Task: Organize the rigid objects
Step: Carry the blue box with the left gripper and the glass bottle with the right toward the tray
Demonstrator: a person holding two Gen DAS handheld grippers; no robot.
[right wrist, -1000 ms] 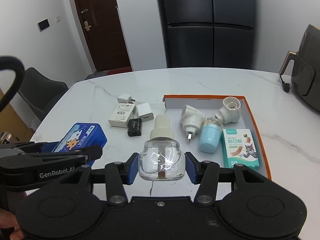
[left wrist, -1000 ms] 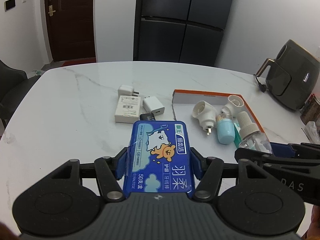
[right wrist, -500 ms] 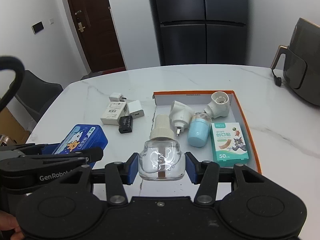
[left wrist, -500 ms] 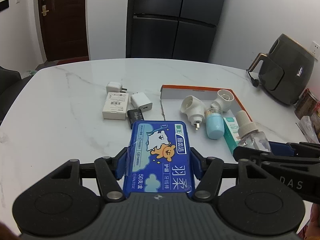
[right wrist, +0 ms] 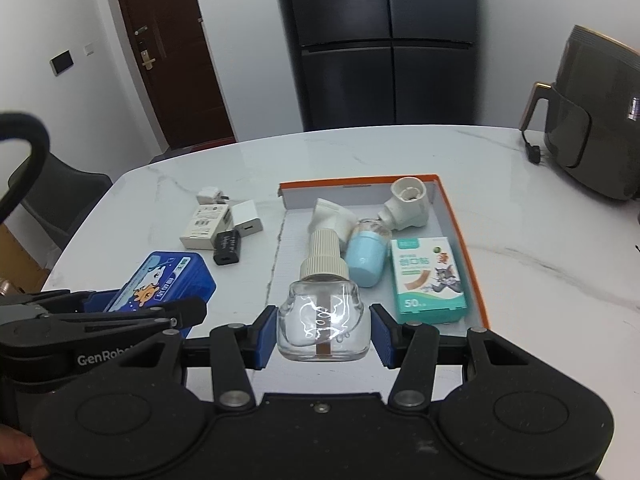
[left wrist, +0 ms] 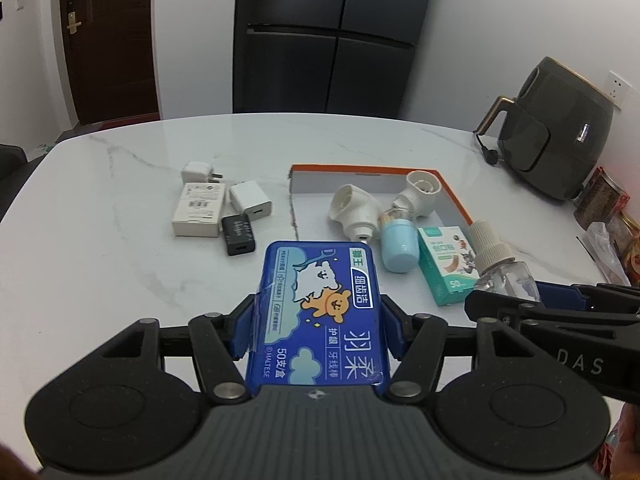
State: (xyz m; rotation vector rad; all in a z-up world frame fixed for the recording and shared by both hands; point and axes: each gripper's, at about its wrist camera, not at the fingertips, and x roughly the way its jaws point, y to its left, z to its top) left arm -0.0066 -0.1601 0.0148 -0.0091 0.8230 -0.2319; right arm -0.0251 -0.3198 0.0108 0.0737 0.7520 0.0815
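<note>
Right wrist view: my right gripper (right wrist: 323, 330) clamps the bottle (right wrist: 322, 316), neck pointing far, tray (right wrist: 460, 232) just ahead. Left gripper (left wrist: 316, 326) clamps the blue box (left wrist: 320, 312), tray far-right. Right hand nearer.

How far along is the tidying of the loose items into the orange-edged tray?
Done: two white plug-in units, a blue jar and a plaster box lie in the tray. In hand: the left tongs hold a blue tin, the right tongs a clear bottle. Left: four chargers on the table.
</note>
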